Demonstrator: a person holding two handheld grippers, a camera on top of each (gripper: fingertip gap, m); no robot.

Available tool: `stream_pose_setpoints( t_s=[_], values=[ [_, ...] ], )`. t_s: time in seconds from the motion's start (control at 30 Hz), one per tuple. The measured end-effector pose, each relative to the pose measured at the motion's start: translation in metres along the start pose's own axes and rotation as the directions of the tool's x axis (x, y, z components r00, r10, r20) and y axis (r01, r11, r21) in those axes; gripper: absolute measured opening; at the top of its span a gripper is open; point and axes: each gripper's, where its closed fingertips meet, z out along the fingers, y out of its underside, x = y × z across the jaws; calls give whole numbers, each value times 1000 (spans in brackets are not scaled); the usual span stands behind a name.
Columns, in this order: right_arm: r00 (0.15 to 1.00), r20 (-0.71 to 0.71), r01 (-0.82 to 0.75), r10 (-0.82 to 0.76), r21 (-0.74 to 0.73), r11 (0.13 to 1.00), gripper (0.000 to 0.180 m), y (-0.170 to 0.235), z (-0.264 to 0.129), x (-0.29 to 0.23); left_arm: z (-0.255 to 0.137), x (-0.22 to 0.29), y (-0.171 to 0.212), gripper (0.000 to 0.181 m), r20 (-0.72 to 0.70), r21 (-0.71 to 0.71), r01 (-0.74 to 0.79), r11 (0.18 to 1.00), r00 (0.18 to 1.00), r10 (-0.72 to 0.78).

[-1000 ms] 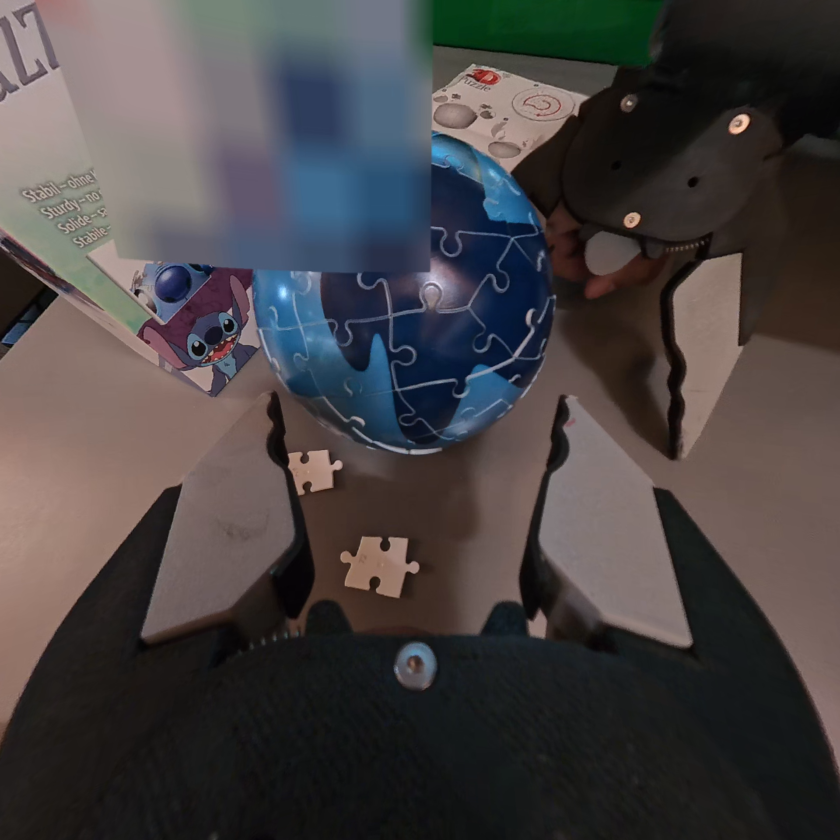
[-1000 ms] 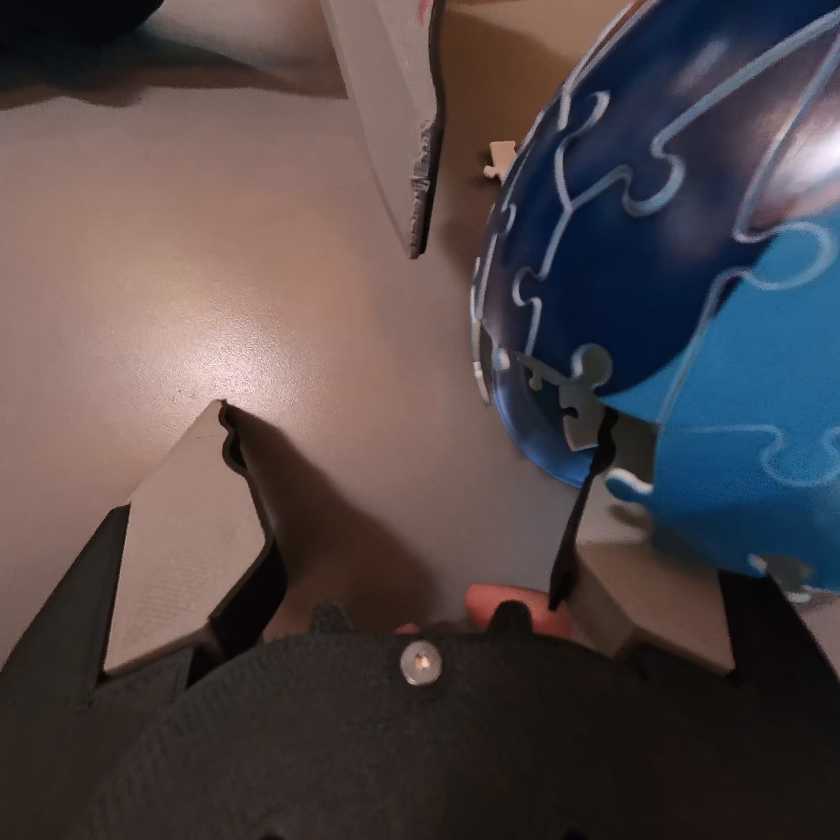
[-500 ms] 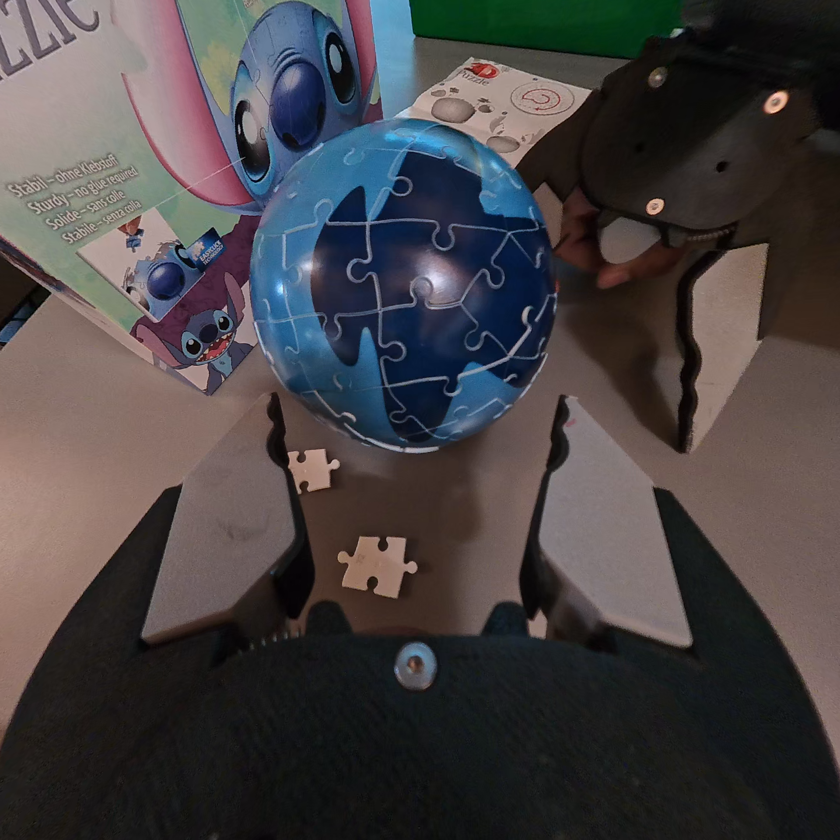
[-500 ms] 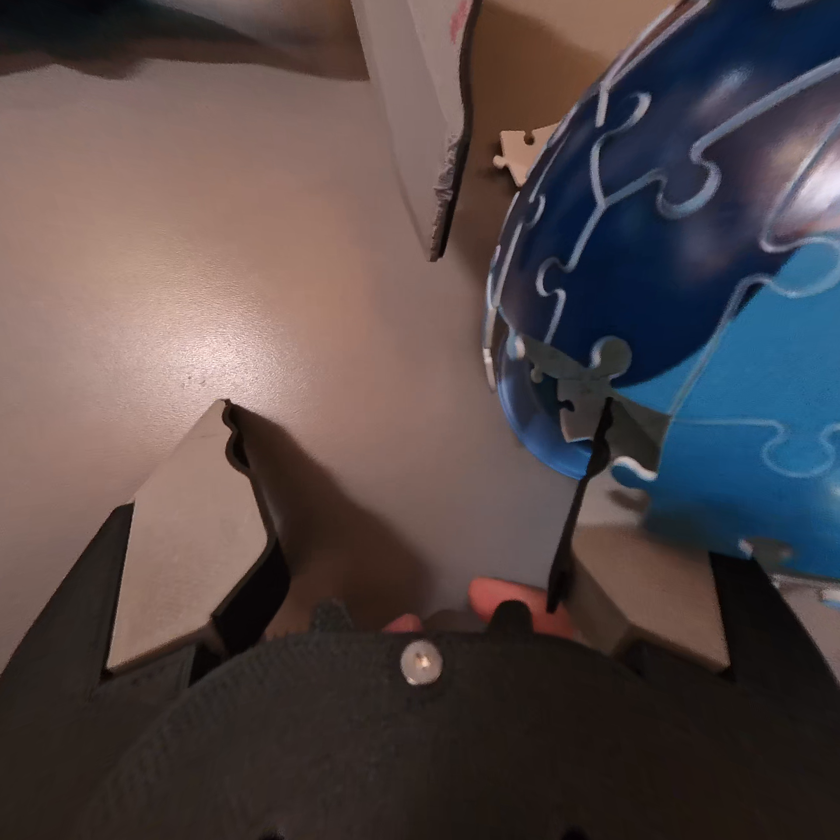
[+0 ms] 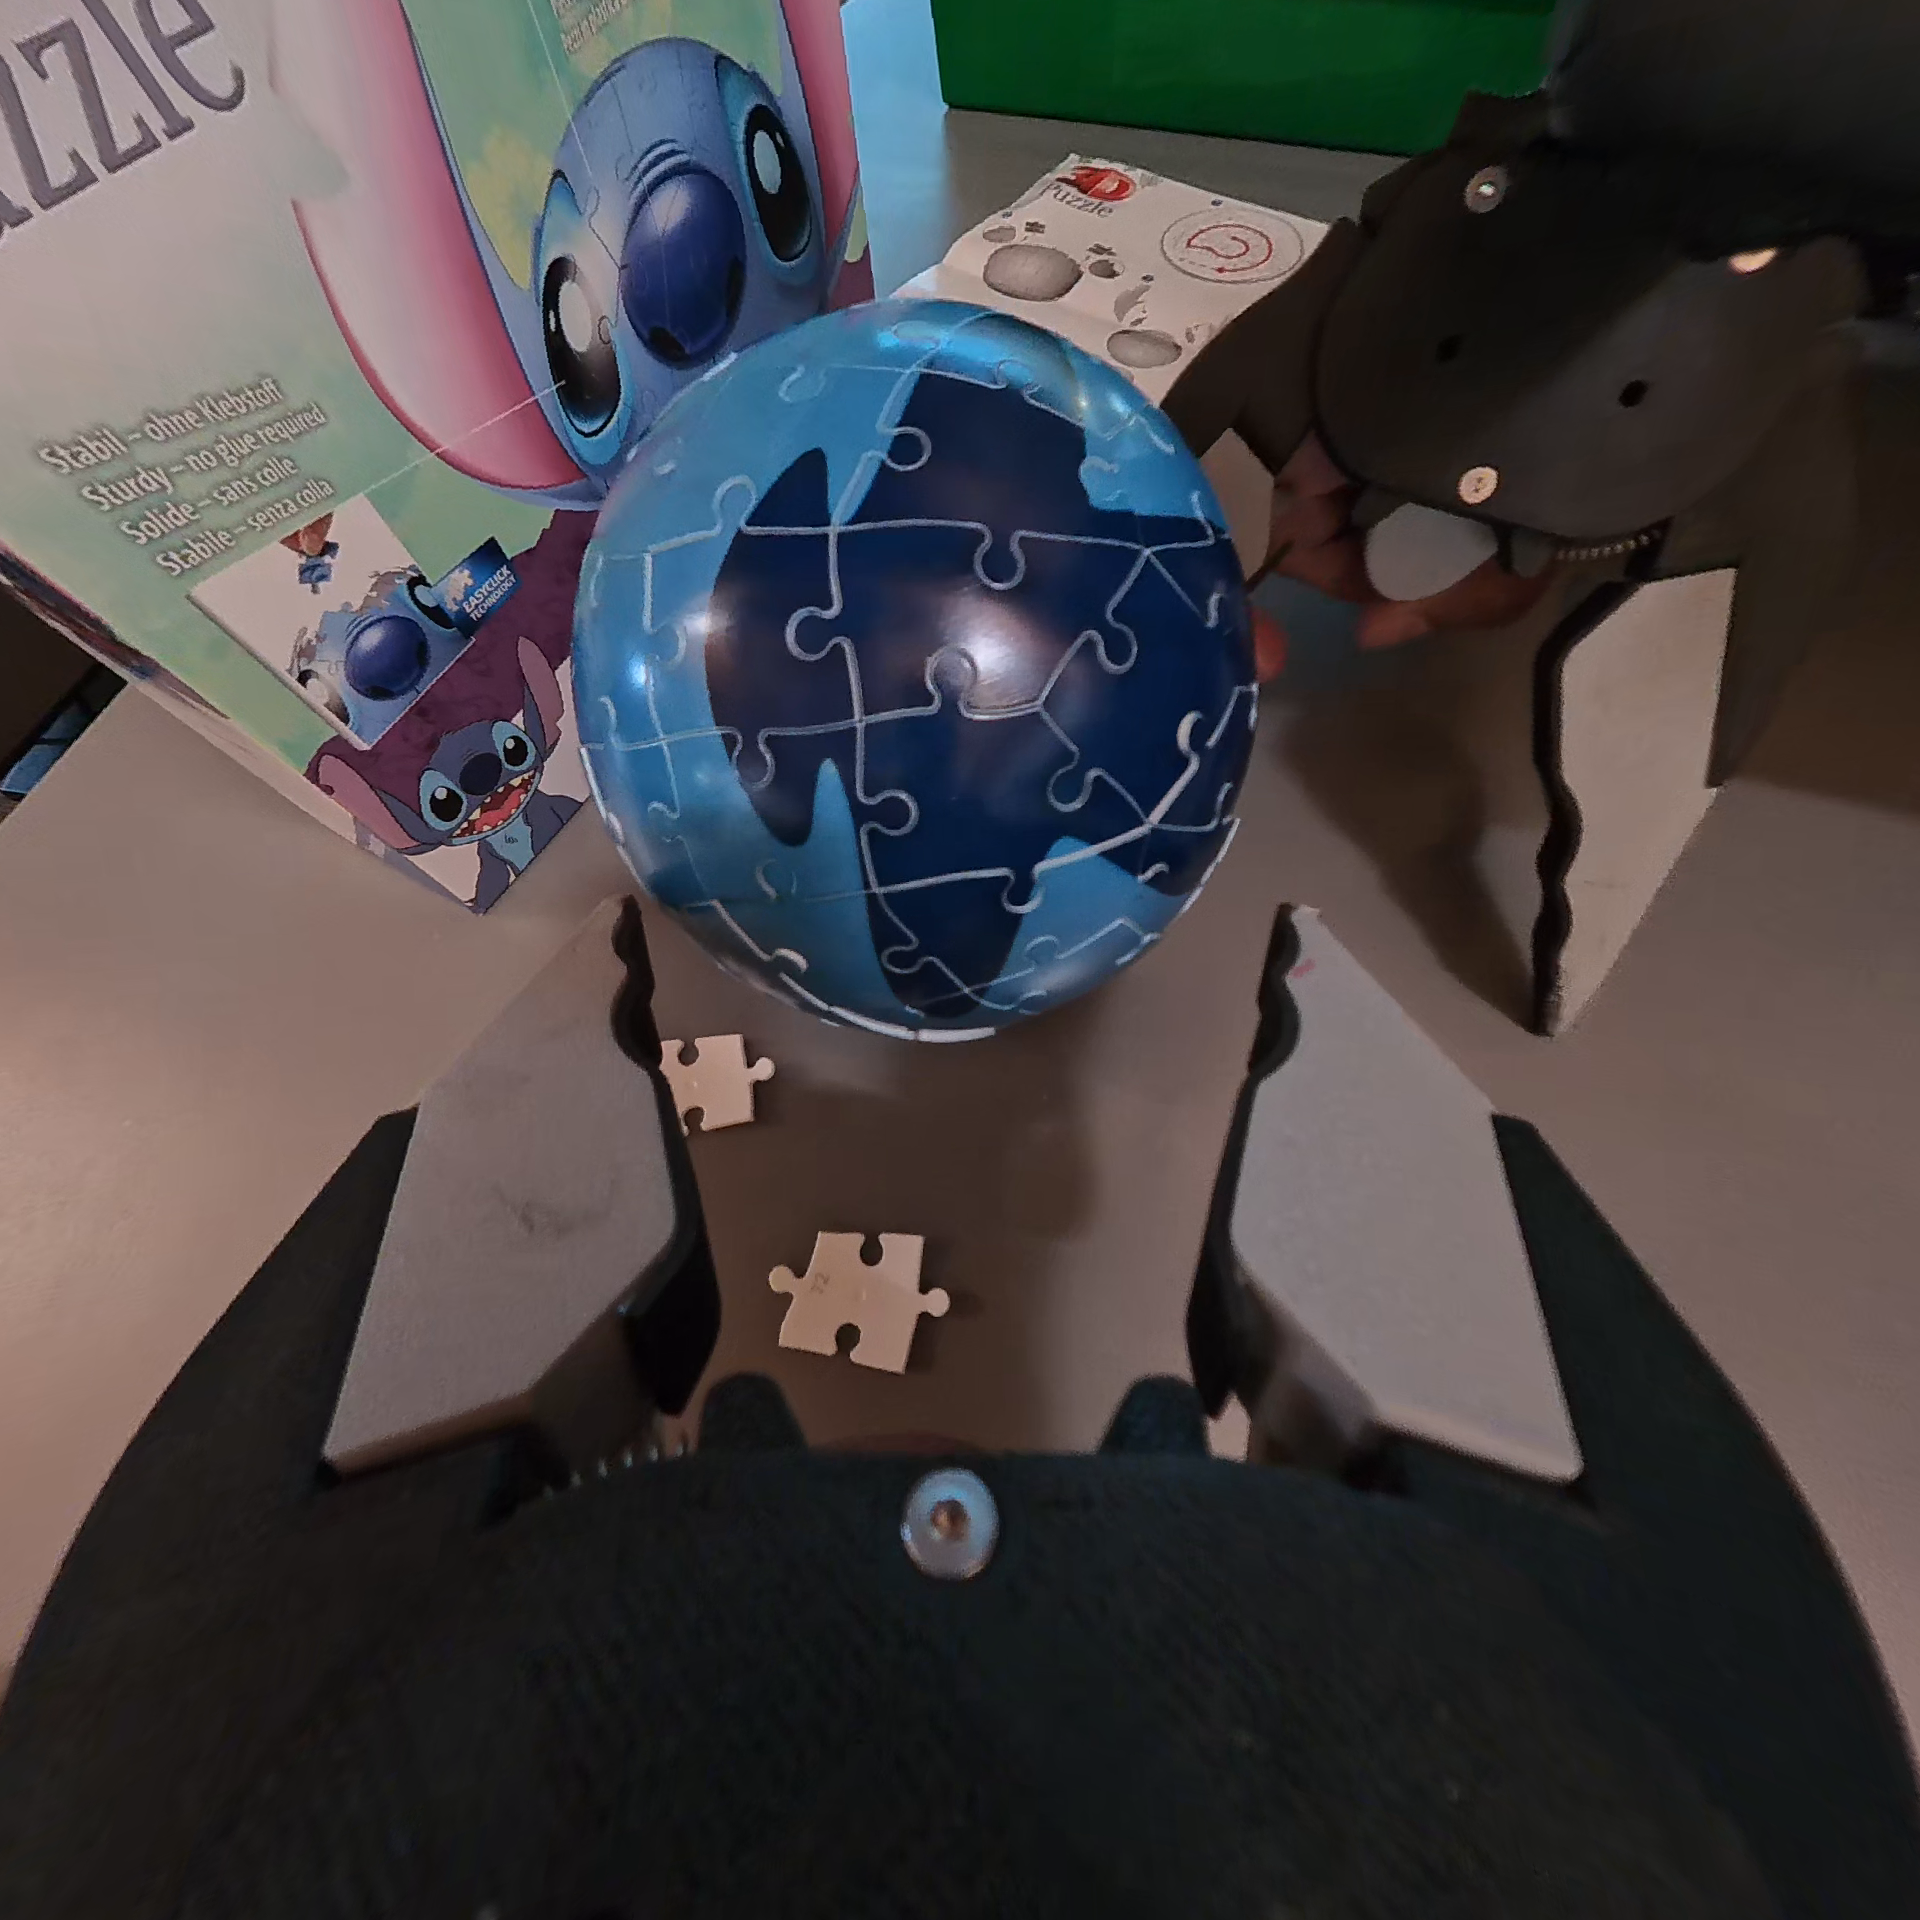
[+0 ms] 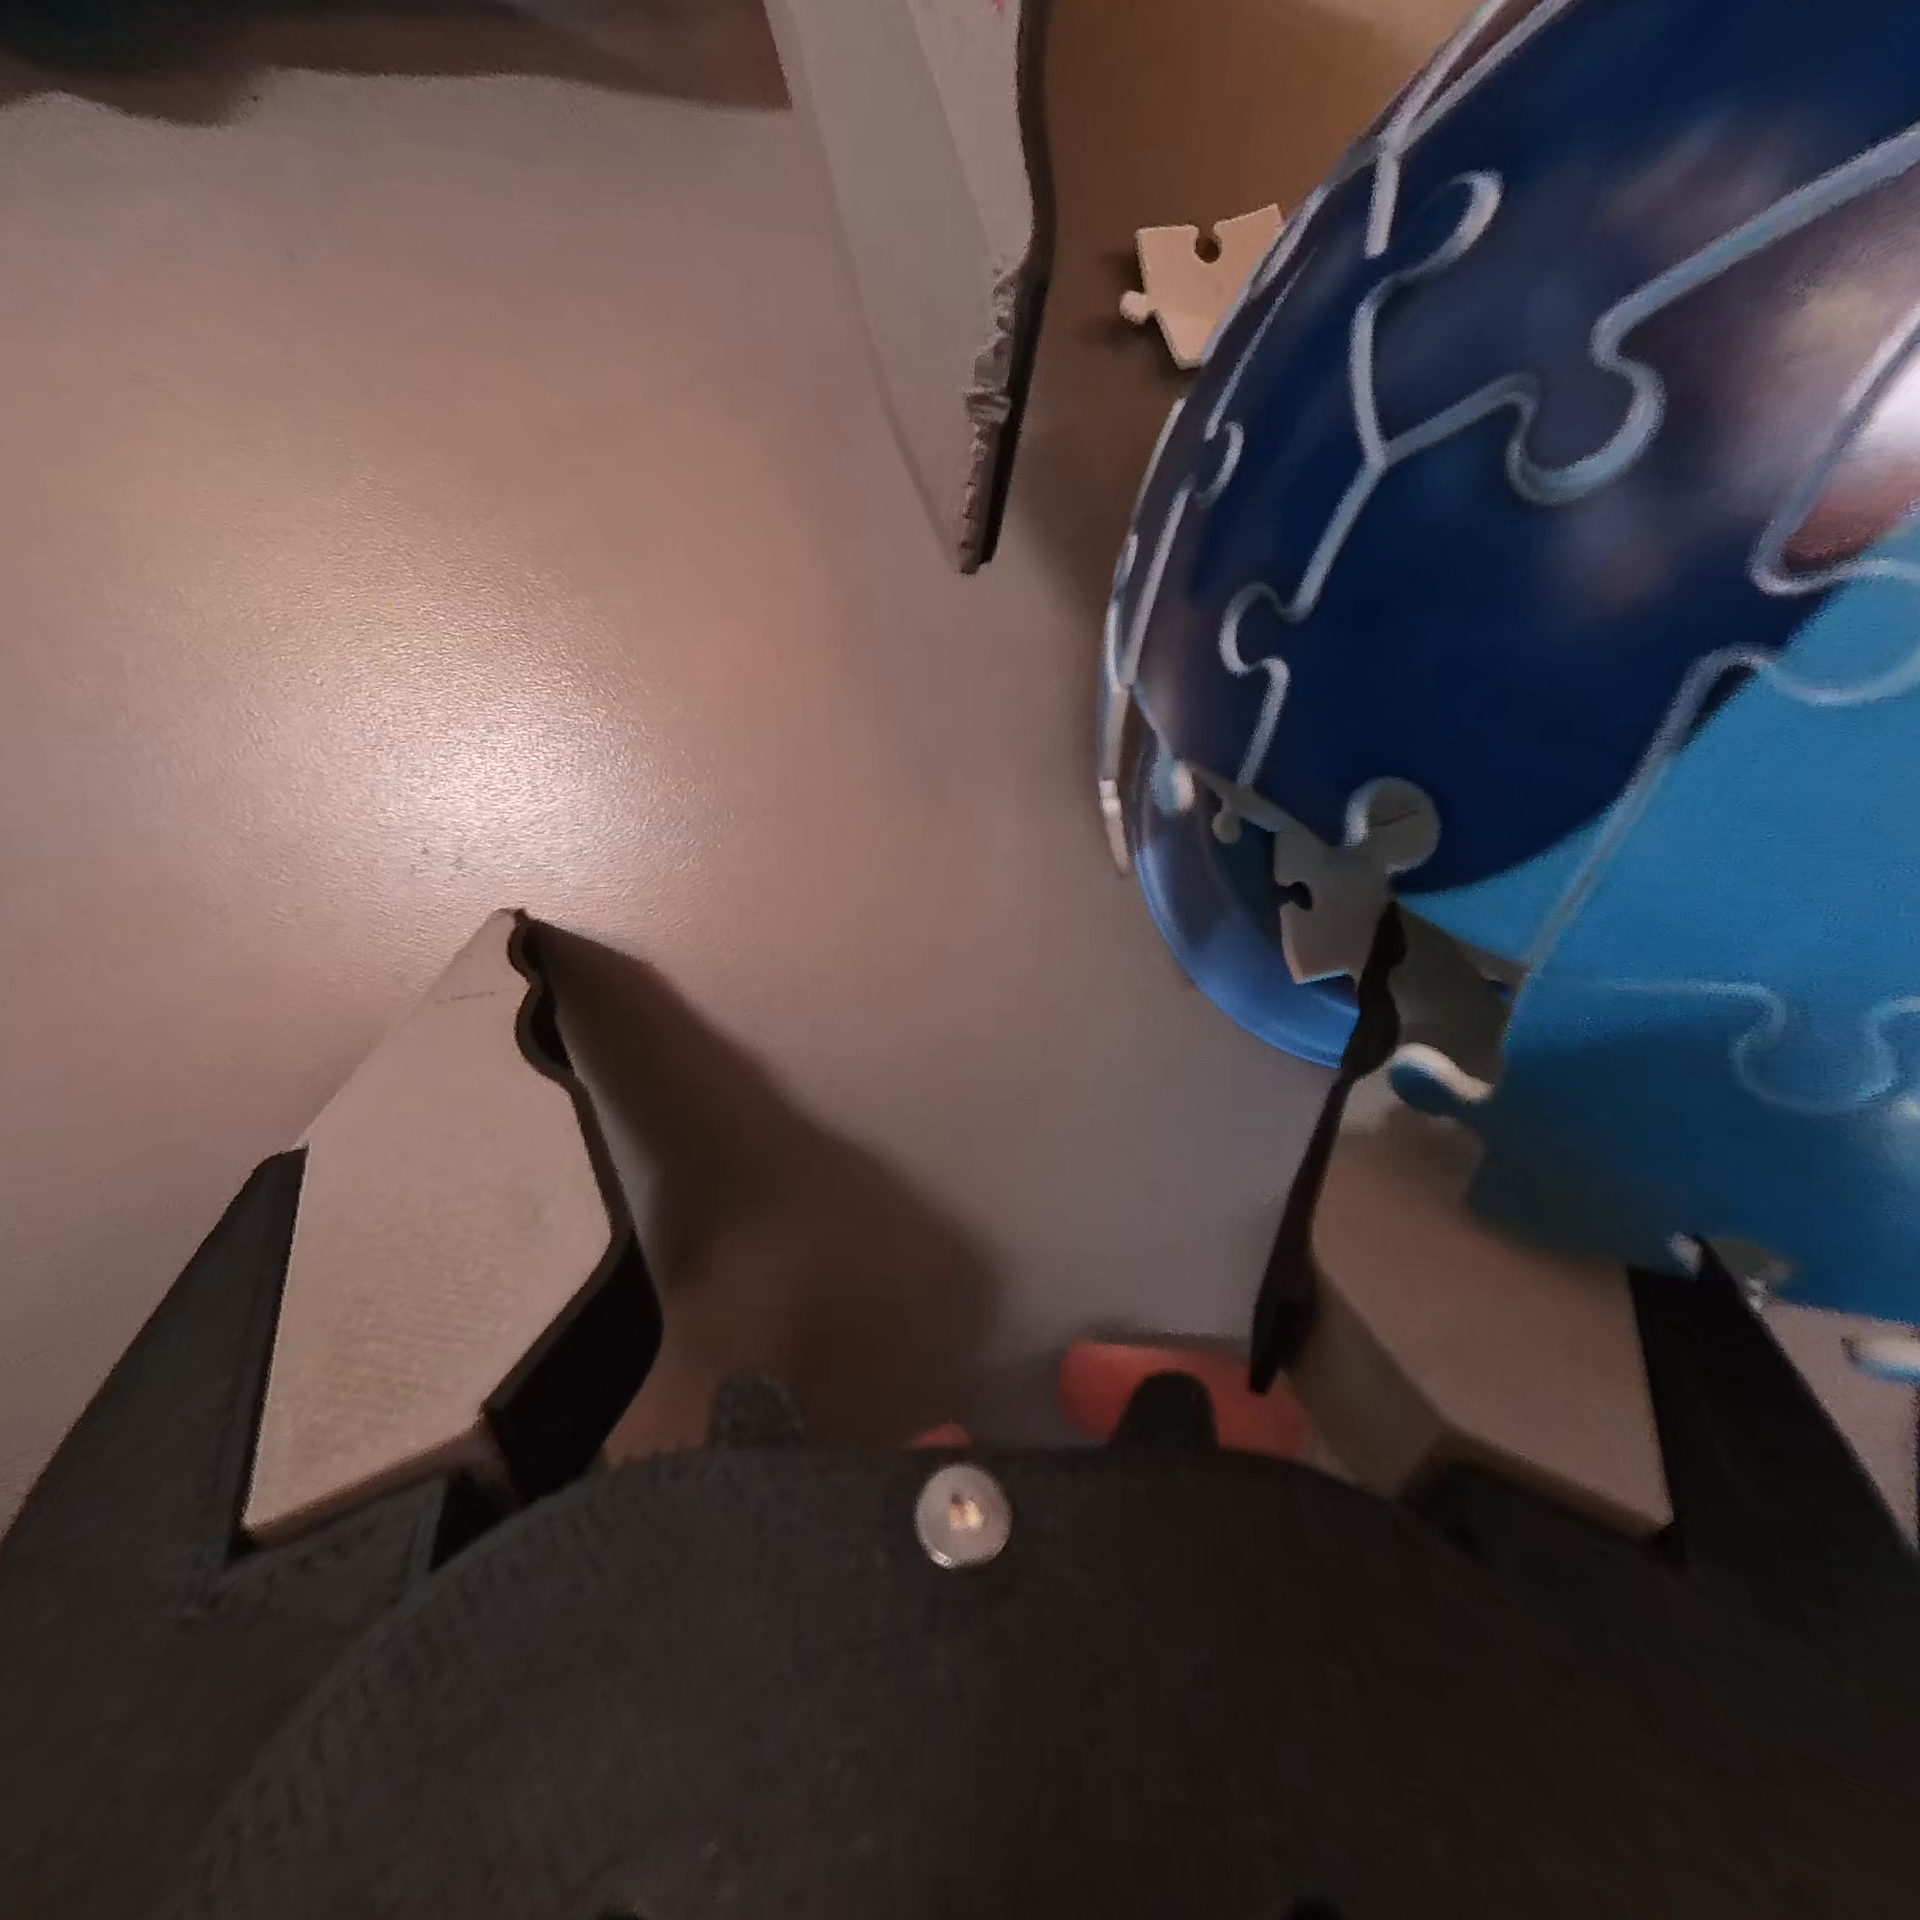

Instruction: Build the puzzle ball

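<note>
The blue puzzle ball (image 5: 914, 707) stands on the table, with a dark blue patch facing me. My left gripper (image 5: 954, 925) is open just in front of it, one finger on each side, not touching. Two white loose pieces (image 5: 717, 1081) (image 5: 857, 1299) lie face down between its fingers. My right gripper (image 6: 945, 925) is open at the ball's right side. Its right fingertip (image 6: 1377, 966) sits at a gap in the ball's lower edge (image 6: 1340, 894), where grey piece backs show. Its other finger (image 5: 1621, 831) stands clear of the ball in the left wrist view.
The puzzle box (image 5: 208, 416) stands behind the ball on the left. An instruction sheet (image 5: 1132, 249) lies behind it, with a green object (image 5: 1195, 62) farther back. A hand (image 5: 1351, 582) holds the right gripper. The left gripper's finger (image 6: 935, 260) and a loose piece (image 6: 1195, 281) show in the right wrist view.
In the right wrist view the ball and the left gripper's finger have drifted right and closer. The ball sits slightly more to the left in the left wrist view. Both grippers stay open.
</note>
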Motion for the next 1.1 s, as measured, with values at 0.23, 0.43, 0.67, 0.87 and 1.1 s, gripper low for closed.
stream_pose_setpoints(
  t_s=[0.23, 0.43, 0.67, 0.87, 1.1],
  values=[
    [1000, -11, 2, -2, 41, 999, 131, -4, -2, 7, 1, 0, 2, 115, -3, -7, 3, 1000, 1000, -3],
    [998, -2, 58, -58, 34, 998, 148, -8, 0, -1, 1, -1, 4, 115, -3, -12, 5, 1000, 1000, -5],
    [997, 53, 49, -52, 59, 997, 156, -8, 7, -6, 0, 0, 3, 115, -4, -11, 1, 1000, 1000, -2],
    [997, 61, 50, -52, 31, 998, 157, -6, 7, -7, 2, 0, 4, 115, -8, -17, 0, 1000, 1000, -1],
    [993, 87, 83, -78, -55, 995, 153, -2, 5, -7, 2, 0, 5, 116, -5, -18, 10, 1000, 1000, -10]
  ],
)
